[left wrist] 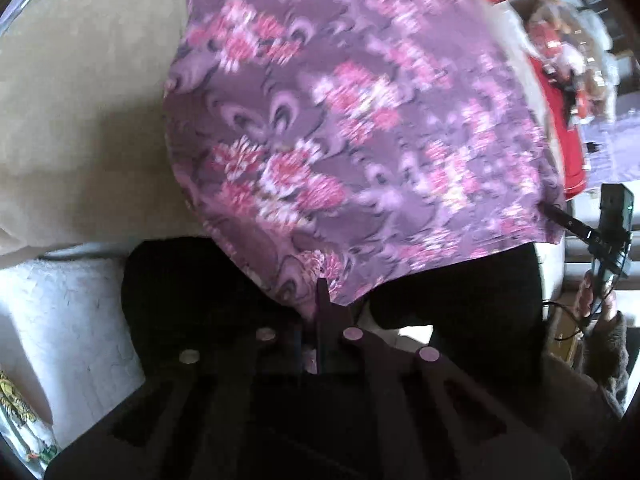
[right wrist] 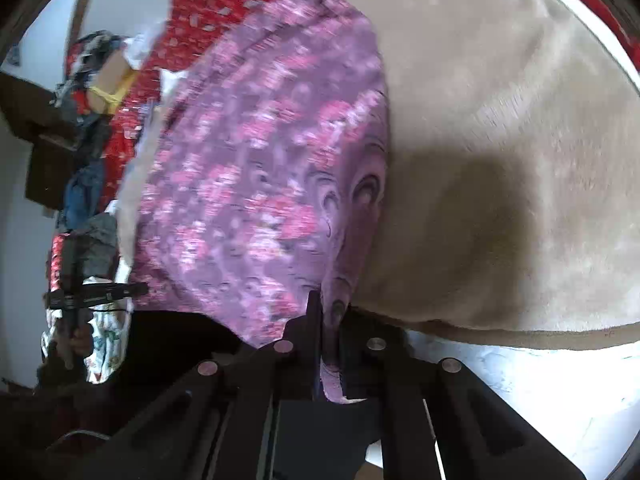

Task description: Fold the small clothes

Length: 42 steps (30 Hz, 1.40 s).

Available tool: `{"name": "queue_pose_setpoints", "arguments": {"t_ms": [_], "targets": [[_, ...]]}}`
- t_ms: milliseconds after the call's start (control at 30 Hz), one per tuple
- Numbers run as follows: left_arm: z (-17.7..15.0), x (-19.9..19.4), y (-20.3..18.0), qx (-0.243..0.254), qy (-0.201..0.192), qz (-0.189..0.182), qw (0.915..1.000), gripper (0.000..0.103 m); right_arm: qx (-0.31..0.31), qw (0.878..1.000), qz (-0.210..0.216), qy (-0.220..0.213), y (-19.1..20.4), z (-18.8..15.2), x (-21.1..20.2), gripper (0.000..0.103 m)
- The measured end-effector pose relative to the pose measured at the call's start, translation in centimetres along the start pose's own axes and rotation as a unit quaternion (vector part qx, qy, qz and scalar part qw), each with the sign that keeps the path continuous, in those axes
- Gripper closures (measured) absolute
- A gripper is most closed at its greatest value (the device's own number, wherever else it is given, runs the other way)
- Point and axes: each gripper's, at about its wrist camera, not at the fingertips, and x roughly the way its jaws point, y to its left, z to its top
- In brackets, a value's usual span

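A purple garment with pink flowers [left wrist: 360, 128] hangs stretched in the air above a beige blanket [left wrist: 80, 100]. My left gripper [left wrist: 322, 300] is shut on its near corner. In the right wrist view the same garment [right wrist: 256, 168] fills the left middle, and my right gripper [right wrist: 328, 312] is shut on its other near corner. The right gripper also shows in the left wrist view [left wrist: 580, 228] at the garment's right edge, and the left gripper shows in the right wrist view [right wrist: 120, 290] at its left edge. The picture is blurred by motion.
The beige blanket [right wrist: 500, 140] covers the bed surface, with a white quilted cover [left wrist: 60, 320] at its near edge. Red patterned cloth [right wrist: 208, 12] and a pile of mixed clothes [right wrist: 92, 80] lie beyond the garment. More red clothes [left wrist: 560, 120] lie at the right.
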Motion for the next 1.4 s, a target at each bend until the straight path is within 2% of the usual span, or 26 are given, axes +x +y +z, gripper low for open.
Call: {"name": "queue_pose_setpoints", "arguments": {"t_ms": [133,267,400,533,633,767,1033,1267,1400], "targets": [[0.6,-3.5,0.7,-0.020,-0.047,-0.076,0.9958,0.101,-0.006,0.997,0.040,-0.058,2.5,0.6,-3.1,0.097],[2.4,-6.9,3.0,-0.062,-0.092,-0.138,0.9841,0.101,-0.001,0.990,0.088,-0.110,4.2,2.3,-5.2,0.097],[4.7,-8.2,5.1,-0.102,-0.119,-0.170,0.9729,0.101,0.017,0.982,0.130,-0.137,5.1,4.7,-5.6,0.097],[7.6,-8.5,6.7,-0.135,-0.139,-0.178,0.9648,0.101,0.049,0.973,0.163,-0.157,4.9,7.9,-5.4,0.097],[10.2,-8.9,7.8,-0.158,-0.151,-0.178,0.9593,0.101,0.067,0.969,0.172,-0.167,4.7,10.7,-4.7,0.097],[13.2,-9.8,9.7,-0.180,-0.164,-0.176,0.9537,0.101,0.083,0.967,0.167,-0.175,4.2,14.9,-3.1,0.097],[23.1,-9.7,11.9,-0.217,-0.174,-0.170,0.9454,0.101,0.144,0.959,0.153,-0.189,1.4,24.0,2.2,0.097],[31.6,-8.0,13.4,-0.242,-0.185,-0.143,0.9416,0.101,0.184,0.952,0.144,-0.196,-1.1,30.3,6.7,0.097],[34.8,-6.0,14.6,-0.271,-0.179,-0.130,0.9367,0.100,0.215,0.947,0.129,-0.199,-3.4,33.0,8.9,0.097]]}}
